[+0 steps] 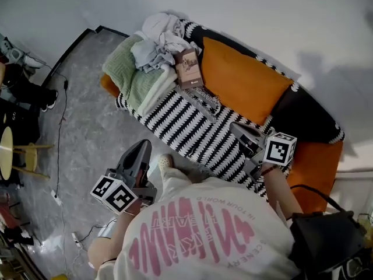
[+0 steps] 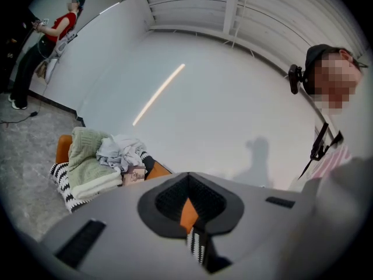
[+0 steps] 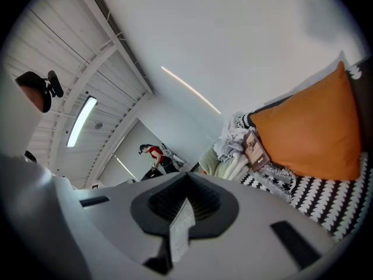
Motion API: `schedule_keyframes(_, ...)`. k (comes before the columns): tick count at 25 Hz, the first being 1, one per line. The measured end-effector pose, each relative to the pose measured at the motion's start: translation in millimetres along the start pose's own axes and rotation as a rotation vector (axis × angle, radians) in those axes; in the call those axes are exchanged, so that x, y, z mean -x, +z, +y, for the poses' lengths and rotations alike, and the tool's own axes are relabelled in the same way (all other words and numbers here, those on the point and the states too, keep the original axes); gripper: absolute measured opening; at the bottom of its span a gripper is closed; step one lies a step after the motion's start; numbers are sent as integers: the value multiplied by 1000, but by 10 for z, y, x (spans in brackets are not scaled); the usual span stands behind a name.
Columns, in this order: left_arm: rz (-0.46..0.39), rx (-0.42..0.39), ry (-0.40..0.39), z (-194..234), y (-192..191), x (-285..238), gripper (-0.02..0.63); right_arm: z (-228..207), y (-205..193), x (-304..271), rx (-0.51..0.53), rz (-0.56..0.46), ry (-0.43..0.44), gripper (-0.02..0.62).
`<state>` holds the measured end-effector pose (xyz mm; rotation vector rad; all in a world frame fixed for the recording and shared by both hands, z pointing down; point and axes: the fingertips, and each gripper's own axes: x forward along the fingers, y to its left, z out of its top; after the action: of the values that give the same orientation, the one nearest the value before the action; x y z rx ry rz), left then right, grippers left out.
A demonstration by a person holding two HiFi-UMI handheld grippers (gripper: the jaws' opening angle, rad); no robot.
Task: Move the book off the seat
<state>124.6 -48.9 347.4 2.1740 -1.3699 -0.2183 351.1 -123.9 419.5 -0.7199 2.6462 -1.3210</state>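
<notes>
Book [image 1: 189, 67] still on the seat, propped at the sofa's far end betw. the orange cushion [image 1: 245, 80] and a heap of clothes [image 1: 158, 39] on a green blanket [image 1: 129, 74]. My L gripper [image 1: 141, 147] hangs over the floor, short of the sofa front, jaws pressed together, empty. R gripper [image 1: 235, 126] over the striped throw [image 1: 186, 127], well apart from the book, also closed w/ nothing in it.

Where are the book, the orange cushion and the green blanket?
book [image 1: 189, 67], head view, middle of its cover.
orange cushion [image 1: 245, 81], head view, centre of its broad face.
green blanket [image 1: 127, 70], head view, middle of its upper side.
</notes>
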Motion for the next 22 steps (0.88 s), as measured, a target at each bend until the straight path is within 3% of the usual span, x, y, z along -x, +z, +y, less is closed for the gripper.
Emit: schedule_keyframes(22,140,-27,-254,897,889,-763,8,137,199,-901,-46,-182,-172,8)
